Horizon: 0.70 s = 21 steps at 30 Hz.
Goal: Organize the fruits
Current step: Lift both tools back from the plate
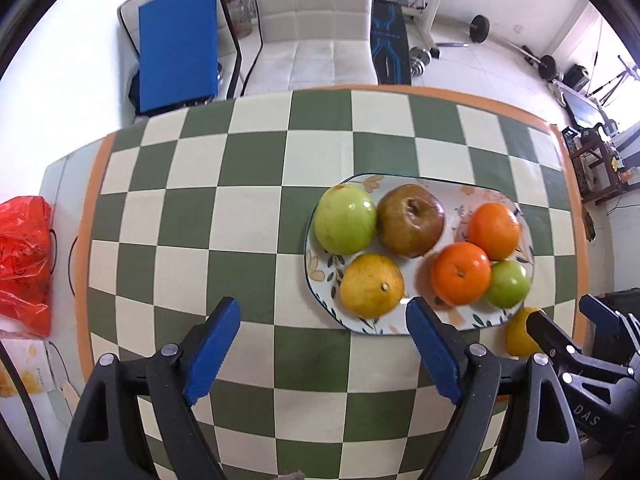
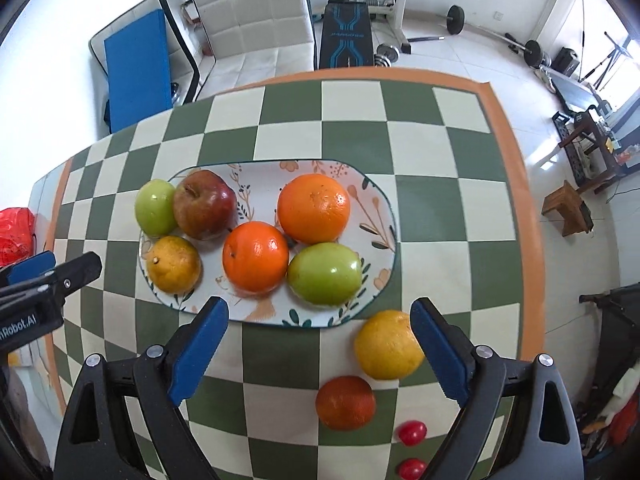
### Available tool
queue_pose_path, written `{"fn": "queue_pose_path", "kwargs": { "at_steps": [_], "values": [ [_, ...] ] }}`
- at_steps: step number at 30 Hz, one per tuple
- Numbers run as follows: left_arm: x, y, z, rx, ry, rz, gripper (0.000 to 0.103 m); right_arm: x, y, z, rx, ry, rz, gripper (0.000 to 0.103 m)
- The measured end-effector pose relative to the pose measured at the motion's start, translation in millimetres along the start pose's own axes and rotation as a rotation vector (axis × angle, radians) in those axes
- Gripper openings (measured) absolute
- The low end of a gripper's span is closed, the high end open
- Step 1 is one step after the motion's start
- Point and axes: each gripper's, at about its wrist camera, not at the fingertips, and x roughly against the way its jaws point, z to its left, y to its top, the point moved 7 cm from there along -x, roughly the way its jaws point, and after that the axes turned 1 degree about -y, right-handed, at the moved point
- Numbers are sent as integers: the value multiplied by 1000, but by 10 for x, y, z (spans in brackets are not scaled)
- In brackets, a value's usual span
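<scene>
Right gripper (image 2: pixel 318 326): jaws wide, holding nothing. Nearest to the camera, between the jaws and low in the view, lie two small red fruits (image 2: pixel 412 432) and a dark orange (image 2: pixel 345 402) on the checkered tablecloth (image 2: pixel 280 128). A yellow citrus (image 2: pixel 387 344) rests on the cloth just inside the right finger. Beyond the fingertips sits the oval floral plate (image 2: pixel 376 204), carrying two oranges (image 2: pixel 313 208), two green apples (image 2: pixel 324 273), one red apple (image 2: pixel 204 204) and one yellow citrus.

Left gripper (image 1: pixel 323 318): jaws wide, empty. The plate (image 1: pixel 460 196) lies ahead, offset toward the right finger, whose tip overlaps its near rim.
</scene>
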Motion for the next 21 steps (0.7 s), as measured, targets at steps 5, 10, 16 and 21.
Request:
{"fn": "queue_pose_path", "kwargs": {
  "at_steps": [5,10,16,21],
  "values": [
    [338,-169,-62,2,-27,-69,85,358,-129,6,12,3,-57,94],
    [713,-316,-130,-10,-37,-142,85,741,-274,27,21,8,-114,94],
    [1069,-479,-177,-24,-48,-203,85,1215,-439,49,21,25,-181,94],
    [1323,-607,-195,-29,-57,-243,85,1547,-581,53,24,25,-221,94]
  ]
}}
